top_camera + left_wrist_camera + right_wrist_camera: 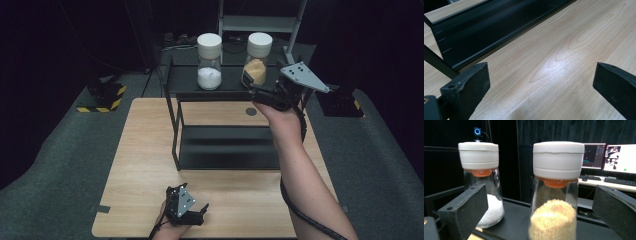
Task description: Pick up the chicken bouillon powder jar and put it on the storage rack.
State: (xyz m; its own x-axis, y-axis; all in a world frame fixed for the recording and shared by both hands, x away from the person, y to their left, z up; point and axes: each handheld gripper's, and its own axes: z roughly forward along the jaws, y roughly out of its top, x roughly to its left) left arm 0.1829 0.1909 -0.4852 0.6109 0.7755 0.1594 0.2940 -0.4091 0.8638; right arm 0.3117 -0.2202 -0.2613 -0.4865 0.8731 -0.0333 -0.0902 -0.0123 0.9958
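So the jar of tan granules point(554, 195) sits upper right of centre in the high view, on the top shelf of the black rack point(225, 150), and the right claw point(260, 92) is right up against it with its jaws spread wide, the jar standing between them but not pinched yet. Just beside it on the left is the jar of white powder point(209, 60), same white lid. My worry: the jars stand close, so a sloppy close could clip the white one or tip the tan one off the shelf. The left claw point(192, 212) rests spread open on the tabletop point(564, 50), bottom of frame
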